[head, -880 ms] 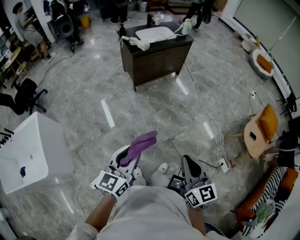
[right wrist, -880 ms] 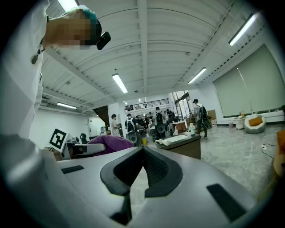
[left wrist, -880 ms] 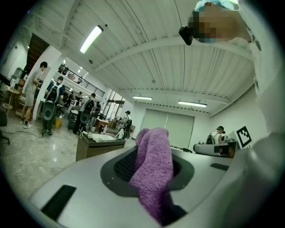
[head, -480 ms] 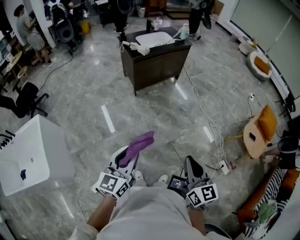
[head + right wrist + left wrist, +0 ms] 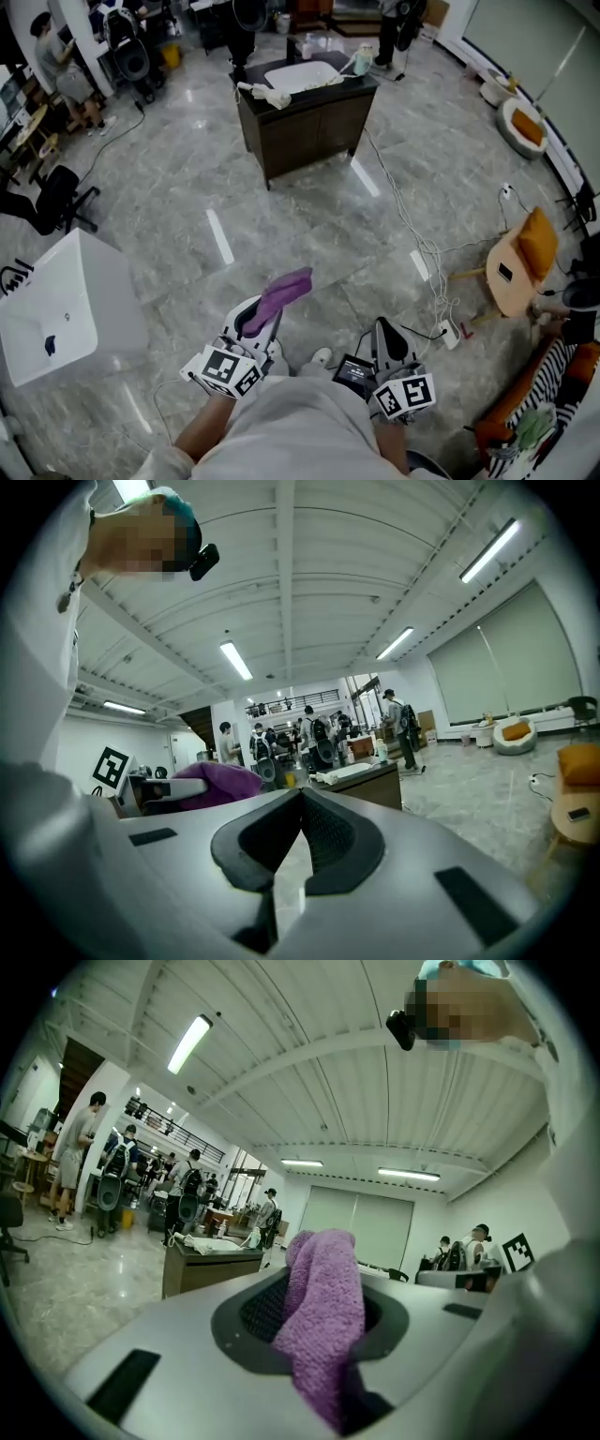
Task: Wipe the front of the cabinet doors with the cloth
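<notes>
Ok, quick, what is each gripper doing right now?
Left gripper: shut on the purple cloth.
Right gripper: shut, nothing in it.

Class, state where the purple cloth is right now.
In the head view the purple cloth sits low, left of centre, clamped in the left gripper, well short of the dark cabinet ahead.

Bright ceiling striplights; fisheye edges, glossy floor glare.
</notes>
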Demonstrator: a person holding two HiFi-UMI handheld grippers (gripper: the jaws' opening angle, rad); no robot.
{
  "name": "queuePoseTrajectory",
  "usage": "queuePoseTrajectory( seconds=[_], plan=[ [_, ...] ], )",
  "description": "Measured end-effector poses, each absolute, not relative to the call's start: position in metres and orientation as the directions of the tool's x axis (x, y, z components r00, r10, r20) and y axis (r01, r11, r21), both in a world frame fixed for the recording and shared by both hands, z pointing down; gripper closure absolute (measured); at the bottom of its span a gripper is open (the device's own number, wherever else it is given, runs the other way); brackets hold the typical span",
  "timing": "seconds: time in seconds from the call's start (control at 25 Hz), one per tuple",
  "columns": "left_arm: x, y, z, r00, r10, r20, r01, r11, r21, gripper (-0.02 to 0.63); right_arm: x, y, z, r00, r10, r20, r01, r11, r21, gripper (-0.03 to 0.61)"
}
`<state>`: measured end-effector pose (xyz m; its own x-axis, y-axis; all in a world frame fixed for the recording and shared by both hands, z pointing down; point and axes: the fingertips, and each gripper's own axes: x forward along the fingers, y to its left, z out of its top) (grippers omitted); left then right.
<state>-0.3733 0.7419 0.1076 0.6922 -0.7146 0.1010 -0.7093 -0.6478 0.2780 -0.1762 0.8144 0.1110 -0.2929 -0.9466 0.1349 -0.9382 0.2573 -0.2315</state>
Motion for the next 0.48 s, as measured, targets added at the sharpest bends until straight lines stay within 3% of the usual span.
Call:
queuePoseTrajectory(
  seconds=[0.48],
  plan=[
    [-0.258,0.754,0.099,0.718,-0.692,0.08,-0.682,-0.675,0.28,0.52,-0.077,0.837,0.116,-0.266,-0.962,0.064,-0.935,0.241,-0.261,0.552]
  ],
)
